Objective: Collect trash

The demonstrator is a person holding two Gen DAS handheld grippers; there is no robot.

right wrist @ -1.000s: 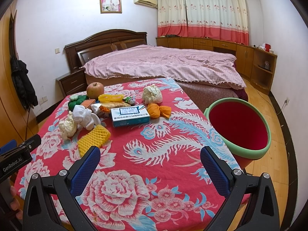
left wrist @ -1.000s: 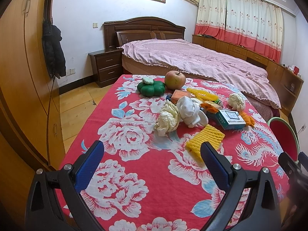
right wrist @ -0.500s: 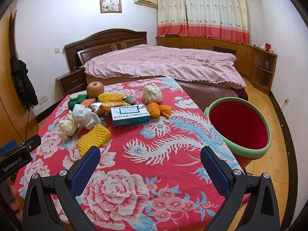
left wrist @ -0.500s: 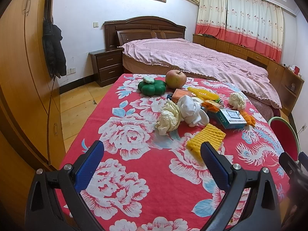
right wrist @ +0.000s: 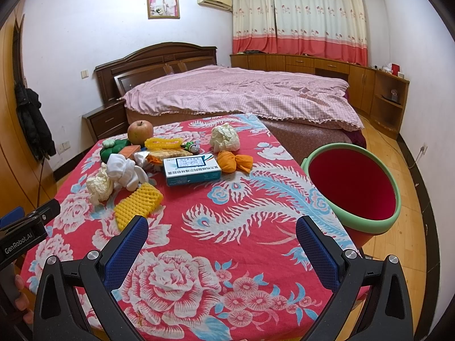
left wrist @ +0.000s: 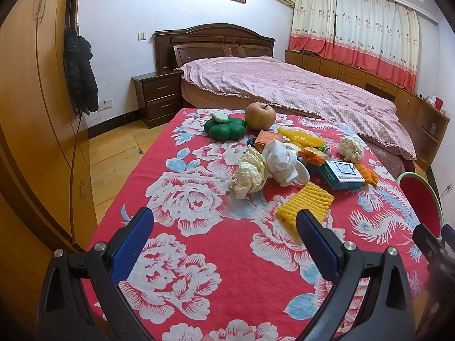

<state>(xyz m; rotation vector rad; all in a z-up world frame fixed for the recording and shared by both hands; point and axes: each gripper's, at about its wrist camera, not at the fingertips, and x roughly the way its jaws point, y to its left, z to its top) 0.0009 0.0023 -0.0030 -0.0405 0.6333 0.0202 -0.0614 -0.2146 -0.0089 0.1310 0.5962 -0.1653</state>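
Almost nothing is changed from a second ago — the left gripper (left wrist: pixel 224 226) and right gripper (right wrist: pixel 221 233) are held wide open and empty, short of the crumpled paper balls (left wrist: pixel 250 173) on the floral-clothed table (right wrist: pixel 227 221). The green-rimmed red bin (right wrist: pixel 352 187) is kept at the table's right edge; collection is judged not yet begun.

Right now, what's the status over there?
Left tongs open, empty. Right tongs open, empty. Trash pile untouched on table; bin at table's right edge. Nothing in the way.
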